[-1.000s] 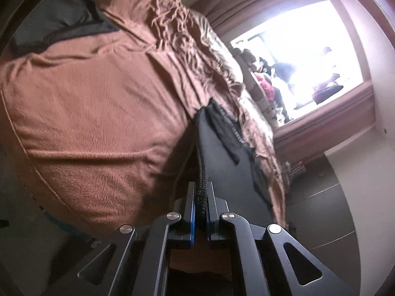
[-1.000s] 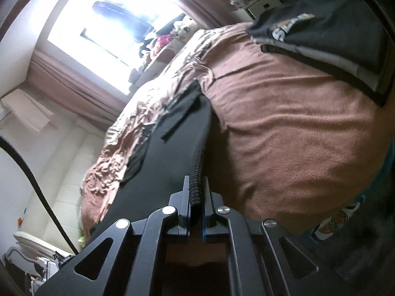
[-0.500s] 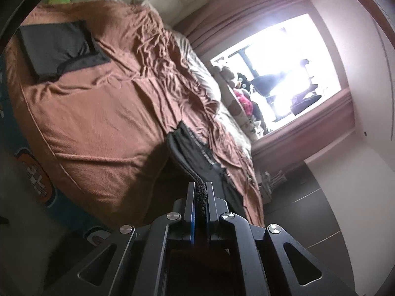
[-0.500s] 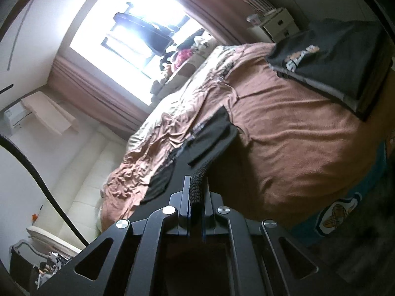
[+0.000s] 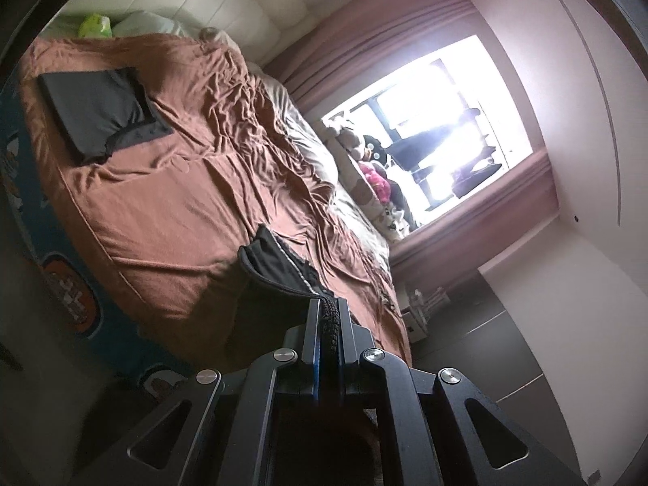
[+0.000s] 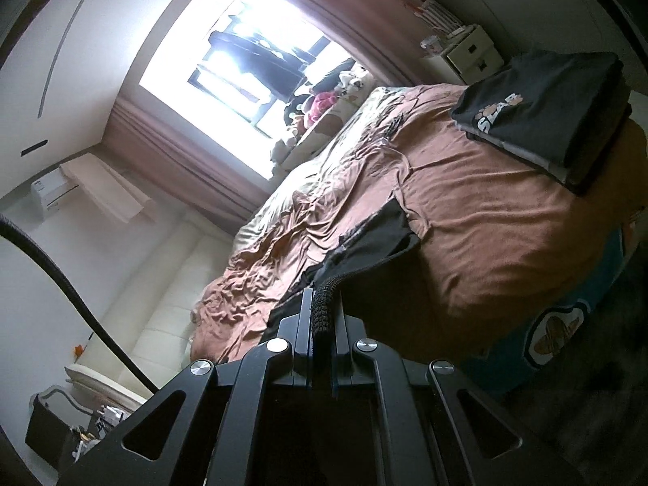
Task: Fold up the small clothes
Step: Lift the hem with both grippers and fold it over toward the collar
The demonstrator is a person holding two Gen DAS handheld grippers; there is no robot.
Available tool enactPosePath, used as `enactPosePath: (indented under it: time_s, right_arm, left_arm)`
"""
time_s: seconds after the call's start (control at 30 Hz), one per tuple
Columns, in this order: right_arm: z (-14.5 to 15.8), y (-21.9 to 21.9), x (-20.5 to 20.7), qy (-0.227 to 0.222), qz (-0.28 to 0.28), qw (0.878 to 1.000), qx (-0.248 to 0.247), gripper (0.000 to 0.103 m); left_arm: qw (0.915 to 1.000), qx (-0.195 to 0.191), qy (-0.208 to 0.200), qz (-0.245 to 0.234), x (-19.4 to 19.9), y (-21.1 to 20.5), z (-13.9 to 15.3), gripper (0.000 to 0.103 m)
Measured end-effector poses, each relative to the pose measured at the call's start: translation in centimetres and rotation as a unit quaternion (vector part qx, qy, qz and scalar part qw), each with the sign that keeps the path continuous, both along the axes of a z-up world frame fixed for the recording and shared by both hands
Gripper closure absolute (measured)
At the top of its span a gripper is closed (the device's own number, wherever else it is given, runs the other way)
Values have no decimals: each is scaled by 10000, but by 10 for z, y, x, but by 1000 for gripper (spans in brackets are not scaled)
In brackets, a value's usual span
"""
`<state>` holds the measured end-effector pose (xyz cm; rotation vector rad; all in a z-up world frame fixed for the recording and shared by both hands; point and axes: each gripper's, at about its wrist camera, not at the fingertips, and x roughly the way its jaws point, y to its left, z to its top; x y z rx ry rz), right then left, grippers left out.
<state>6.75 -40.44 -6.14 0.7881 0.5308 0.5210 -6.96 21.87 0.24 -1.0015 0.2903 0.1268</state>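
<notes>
garment: small black fabric garment with a thick ribbed waistband point(image 5: 283, 267), held up at its band edge above the near side of the bed; its free end hangs down toward the rumpled brown bedspread point(image 5: 170, 210).
left gripper point(image 5: 329, 324): jaws drawn in narrow, pinching the ribbed band between the blue-edged pads.
right gripper point(image 6: 322, 312): jaws likewise narrow, clamped on another stretch of the same band; the garment point(image 6: 376, 239) trails away from it over the bed.
handling, judged: light, limp and soft; it will sag and crease between the two holds and cannot keep a shape of its own. the ribbed band looks the thickest, least slippery part, so it is the sound place to grip. the thin body cloth is likelier to slide or bunch.
fold target, judged: flat brown area near the bed edge, clear of the wrinkled ridge toward the window.
left view only: folded dark grey garment point(image 5: 97, 117) lying flat near the head of the bed, a pale green item point(image 5: 95, 26) by the pillows.
right view only: stack of folded dark clothes with a printed logo point(image 6: 542, 109) at the foot corner, white bedside drawers point(image 6: 472, 54), a black cable point(image 6: 81, 303).
both views: bright window point(image 5: 429, 137) with plush toys on the sill.
</notes>
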Motion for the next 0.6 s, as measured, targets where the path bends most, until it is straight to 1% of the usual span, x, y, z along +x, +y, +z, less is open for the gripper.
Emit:
enactPosePath:
  time_s: [0.13,0.27,0.47,0.6]
  right_arm:
    - [-1,-4,-5,-94,13,9999,56,101]
    - [-4,-10,-2,-156,23,9998,102,101]
    - [-7,-8,25,-126,38,9998,126,101]
    - [-8,-5,49,-80,15,9998,186,101]
  left_arm:
    - [9999,61,-119,50,-19,-2,8,98]
    - [9998,64,-181,77,-25,-3,12,98]
    - [9999,72,-91,64,-11,2,12,98]
    - [9999,84,-1,95,7,6,16,98]
